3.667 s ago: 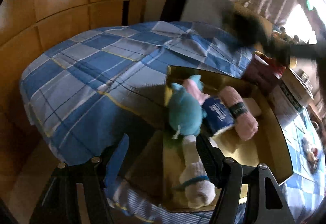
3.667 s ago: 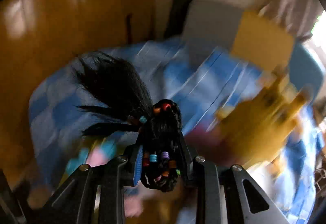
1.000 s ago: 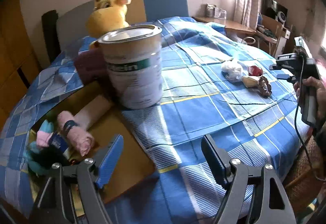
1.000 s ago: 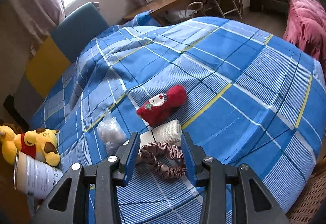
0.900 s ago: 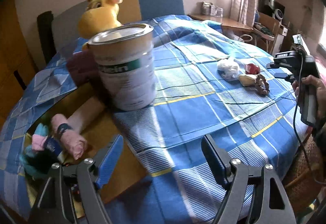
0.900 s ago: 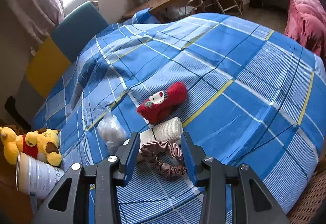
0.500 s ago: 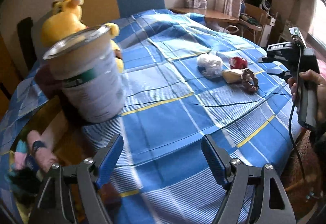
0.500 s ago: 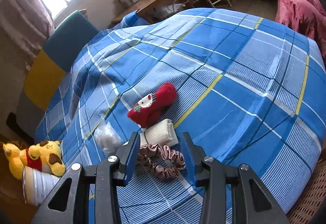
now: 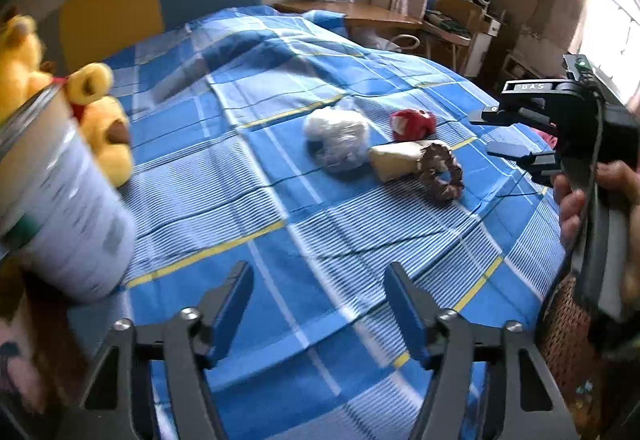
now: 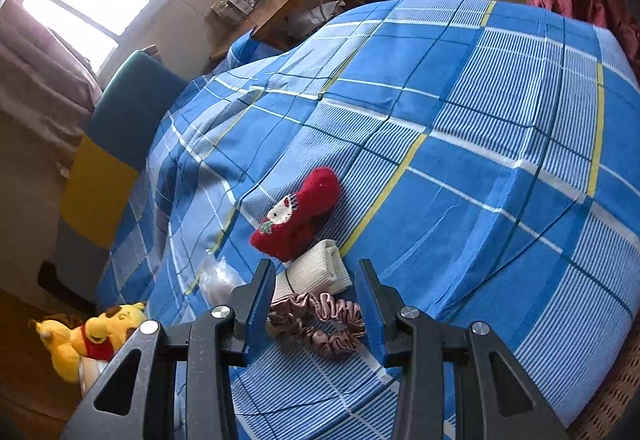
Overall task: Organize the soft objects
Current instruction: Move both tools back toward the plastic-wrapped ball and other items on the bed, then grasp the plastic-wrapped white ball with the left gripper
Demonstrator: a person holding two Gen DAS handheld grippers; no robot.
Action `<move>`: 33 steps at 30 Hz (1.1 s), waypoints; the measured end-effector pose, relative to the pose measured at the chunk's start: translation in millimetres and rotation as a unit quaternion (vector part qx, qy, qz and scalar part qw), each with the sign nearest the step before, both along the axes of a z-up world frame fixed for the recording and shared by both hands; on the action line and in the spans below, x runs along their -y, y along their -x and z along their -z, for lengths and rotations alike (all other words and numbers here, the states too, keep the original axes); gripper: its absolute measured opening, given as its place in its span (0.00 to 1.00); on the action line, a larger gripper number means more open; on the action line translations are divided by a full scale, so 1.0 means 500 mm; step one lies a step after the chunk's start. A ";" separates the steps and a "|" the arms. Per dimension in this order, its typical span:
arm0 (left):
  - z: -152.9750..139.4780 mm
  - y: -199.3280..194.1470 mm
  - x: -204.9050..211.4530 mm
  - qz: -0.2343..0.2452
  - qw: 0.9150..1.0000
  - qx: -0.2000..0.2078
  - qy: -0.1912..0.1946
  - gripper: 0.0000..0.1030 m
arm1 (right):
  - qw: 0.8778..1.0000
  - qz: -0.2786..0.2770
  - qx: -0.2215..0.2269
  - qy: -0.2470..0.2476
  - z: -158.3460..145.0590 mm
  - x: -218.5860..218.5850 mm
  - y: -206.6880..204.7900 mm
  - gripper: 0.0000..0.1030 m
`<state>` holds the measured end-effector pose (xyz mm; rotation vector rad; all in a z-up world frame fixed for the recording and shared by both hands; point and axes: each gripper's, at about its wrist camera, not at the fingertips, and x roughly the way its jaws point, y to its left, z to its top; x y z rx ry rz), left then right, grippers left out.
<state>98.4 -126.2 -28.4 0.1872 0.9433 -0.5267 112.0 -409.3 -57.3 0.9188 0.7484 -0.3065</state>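
Scrunchie [image 10: 318,324], pink-brown, lies on the blue checked bed cover [image 10: 460,144] touching a cream roll [image 10: 316,272], between the spread fingers of the right tool [image 10: 316,294], unpinched. Left tool [image 9: 320,298], jaws just narrowed, is empty. Next: lower and close.

Black gripper [image 10: 316,292], blue pads [image 10: 262,290], silver screws

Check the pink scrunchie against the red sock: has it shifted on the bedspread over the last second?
No. The pink scrunchie lies against the cream roll, just below the red sock, as before.
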 end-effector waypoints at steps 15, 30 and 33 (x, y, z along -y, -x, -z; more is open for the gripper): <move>0.020 -0.236 0.139 -0.044 0.997 -0.028 0.058 0.86 | 0.999 -0.023 0.023 -0.038 0.001 -0.009 0.002 0.40; 0.130 -0.340 0.202 -0.046 0.997 -0.062 0.025 0.51 | 0.996 0.001 0.019 -0.090 0.033 0.017 0.009 0.40; 0.117 -0.312 0.165 -0.040 0.996 -0.067 0.051 0.47 | 0.996 0.001 0.013 -0.086 0.034 0.017 0.007 0.40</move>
